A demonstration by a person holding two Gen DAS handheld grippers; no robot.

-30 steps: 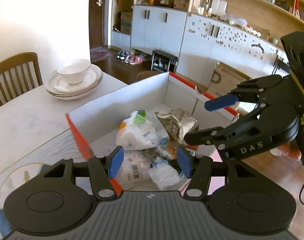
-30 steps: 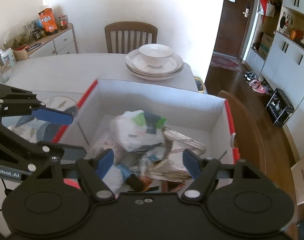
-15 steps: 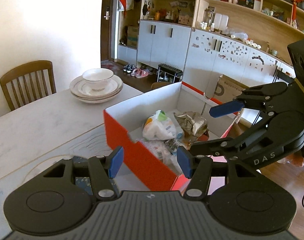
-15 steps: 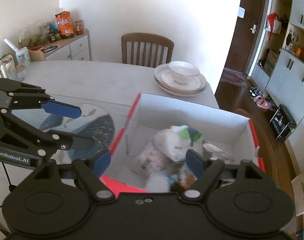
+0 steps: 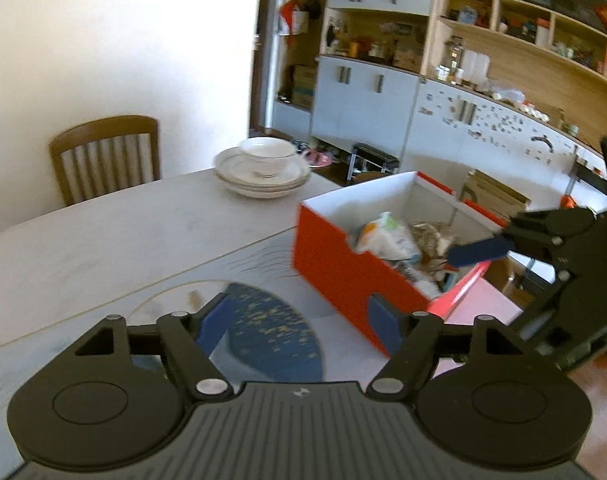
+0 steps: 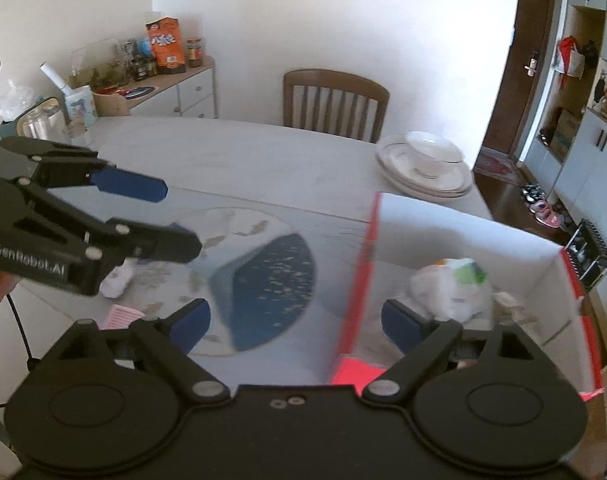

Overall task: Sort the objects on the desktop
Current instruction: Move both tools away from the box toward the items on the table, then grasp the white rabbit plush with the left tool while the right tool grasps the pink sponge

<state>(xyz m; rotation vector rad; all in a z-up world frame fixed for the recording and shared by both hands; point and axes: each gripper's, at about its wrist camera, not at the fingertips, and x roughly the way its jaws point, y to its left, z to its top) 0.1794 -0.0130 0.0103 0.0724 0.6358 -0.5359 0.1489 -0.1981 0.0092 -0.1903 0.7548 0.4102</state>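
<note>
Looking across the pale table point(image 5: 115, 236), I see the red box point(image 5: 343, 276) sitting at its right edge, white inside and filled with wrappers and a white plastic bag point(image 6: 449, 288). On the far side sits a stack of plates point(image 5: 261, 178) with 1 bowl on top. My left gripper point(image 5: 299, 320) and right gripper point(image 6: 295, 322) both hang spread wide, holding nothing. 1 crumpled white scrap point(image 6: 117, 282) and 1 pink item point(image 6: 121, 316) lie on the near left of the table.

My left gripper point(image 5: 299, 324) and right gripper point(image 6: 295, 322) are matte black linkages with silver pivot screws and blue finger pads point(image 6: 129, 185). White "GenRobot.AI" lettering marks the left one's side, a thin black cable trailing below it.
</note>
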